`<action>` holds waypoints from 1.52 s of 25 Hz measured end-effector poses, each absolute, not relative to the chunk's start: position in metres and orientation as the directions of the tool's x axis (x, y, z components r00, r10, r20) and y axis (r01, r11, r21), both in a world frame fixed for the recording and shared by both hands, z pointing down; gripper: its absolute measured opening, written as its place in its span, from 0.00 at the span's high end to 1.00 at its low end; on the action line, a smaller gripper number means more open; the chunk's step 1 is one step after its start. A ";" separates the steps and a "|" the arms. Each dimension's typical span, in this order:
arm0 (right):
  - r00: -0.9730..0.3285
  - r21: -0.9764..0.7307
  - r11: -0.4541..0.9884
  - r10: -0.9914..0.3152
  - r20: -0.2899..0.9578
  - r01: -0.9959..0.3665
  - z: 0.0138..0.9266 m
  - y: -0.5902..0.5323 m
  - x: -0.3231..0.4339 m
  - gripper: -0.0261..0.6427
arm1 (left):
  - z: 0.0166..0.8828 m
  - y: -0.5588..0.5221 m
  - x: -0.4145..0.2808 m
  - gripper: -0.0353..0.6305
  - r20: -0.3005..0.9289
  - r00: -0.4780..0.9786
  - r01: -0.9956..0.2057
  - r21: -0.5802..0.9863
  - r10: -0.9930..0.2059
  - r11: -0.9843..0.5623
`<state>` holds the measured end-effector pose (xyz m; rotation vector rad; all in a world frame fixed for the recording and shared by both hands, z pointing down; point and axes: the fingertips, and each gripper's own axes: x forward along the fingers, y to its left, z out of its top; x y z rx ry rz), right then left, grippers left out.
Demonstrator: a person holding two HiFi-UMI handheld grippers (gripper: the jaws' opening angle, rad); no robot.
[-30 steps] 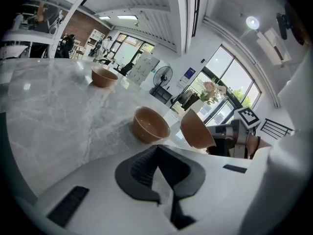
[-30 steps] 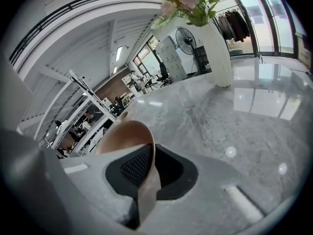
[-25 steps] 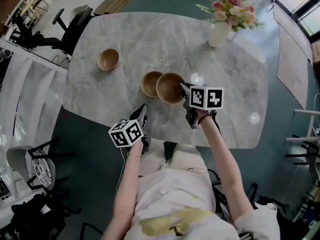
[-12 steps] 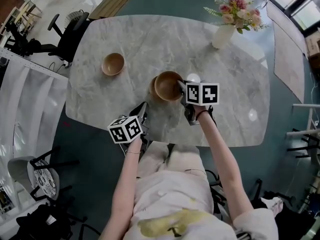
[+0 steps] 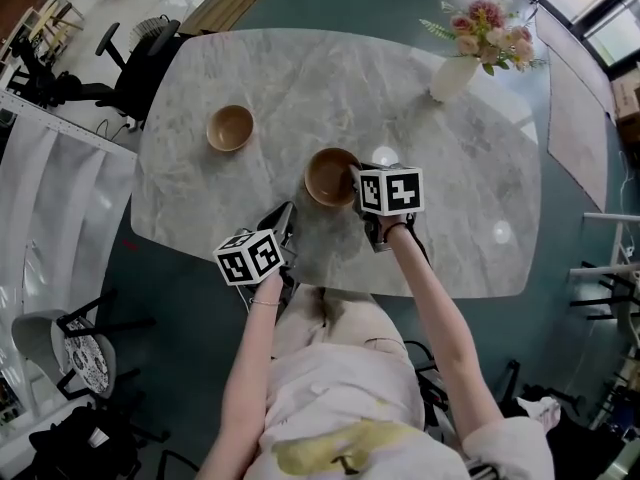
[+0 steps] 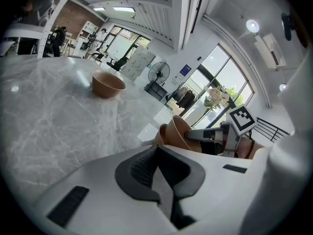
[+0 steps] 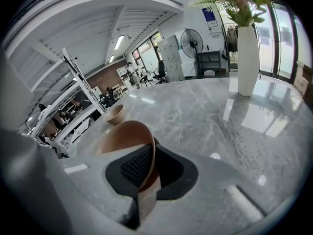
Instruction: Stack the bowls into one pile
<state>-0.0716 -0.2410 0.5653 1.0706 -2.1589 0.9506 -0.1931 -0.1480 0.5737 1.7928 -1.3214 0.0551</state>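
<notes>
My right gripper (image 5: 357, 176) is shut on the rim of a tan wooden bowl (image 5: 330, 176). It holds that bowl tilted over a second bowl (image 6: 160, 135), which is almost hidden under it in the head view. In the right gripper view, the held bowl (image 7: 124, 137) fills the jaws, one pad inside the rim and one outside. I cannot tell whether the two bowls touch. A third bowl (image 5: 230, 127) stands alone on the table's left side. My left gripper (image 5: 287, 212) hovers at the table's near edge, shut, nothing between its pads (image 6: 142, 168).
The marble table (image 5: 450, 168) carries a white vase of flowers (image 5: 456, 68) at its far right corner. An office chair (image 5: 140, 53) stands off the far left corner. The table edge runs just under my left gripper.
My right gripper has carried its bowl to the left, from beside the second bowl to over it, covering it. The left gripper has hardly shifted.
</notes>
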 end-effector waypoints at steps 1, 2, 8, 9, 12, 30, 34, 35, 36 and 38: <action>-0.528 -0.335 0.442 -0.446 0.723 -0.832 0.566 -0.242 -0.072 0.93 | 0.574 -0.148 -0.193 0.95 0.502 0.430 -0.787 0.615 -0.750 -0.039; -0.519 -0.318 0.451 -0.447 0.729 -0.834 0.567 -0.242 -0.073 0.93 | 0.574 -0.148 -0.193 0.95 0.503 0.427 -0.787 0.616 -0.752 -0.035; -0.503 -0.259 0.505 -0.436 0.746 -0.823 0.571 -0.242 -0.080 0.93 | 0.573 -0.148 -0.194 0.95 0.503 0.408 -0.782 0.623 -0.762 -0.008; -0.499 -0.250 0.512 -0.435 0.750 -0.822 0.572 -0.242 -0.080 0.92 | 0.573 -0.148 -0.193 0.95 0.502 0.406 -0.782 0.624 -0.764 -0.006; -0.498 -0.236 0.529 -0.434 0.751 -0.815 0.573 -0.243 -0.081 0.92 | 0.573 -0.148 -0.192 0.95 0.503 0.402 -0.781 0.625 -0.765 0.001; -0.510 -0.179 0.583 -0.474 0.718 -0.792 0.563 -0.242 -0.084 0.79 | 0.574 -0.143 -0.193 0.95 0.511 0.385 -0.780 0.625 -0.769 0.025; -0.549 -0.228 0.578 -0.473 0.690 -0.784 0.559 -0.240 -0.083 0.77 | 0.570 -0.142 -0.197 0.95 0.506 0.367 -0.782 0.622 -0.780 0.035; -0.560 -0.244 0.572 -0.476 0.679 -0.783 0.557 -0.240 -0.081 0.77 | 0.569 -0.142 -0.198 0.95 0.504 0.362 -0.783 0.621 -0.784 0.038; -0.569 -0.265 0.561 -0.481 0.667 -0.784 0.555 -0.241 -0.080 0.77 | 0.568 -0.142 -0.199 0.95 0.503 0.356 -0.784 0.620 -0.787 0.041; -0.586 -0.314 0.532 -0.482 0.651 -0.786 0.552 -0.242 -0.076 0.77 | 0.565 -0.141 -0.201 0.95 0.500 0.346 -0.785 0.618 -0.794 0.047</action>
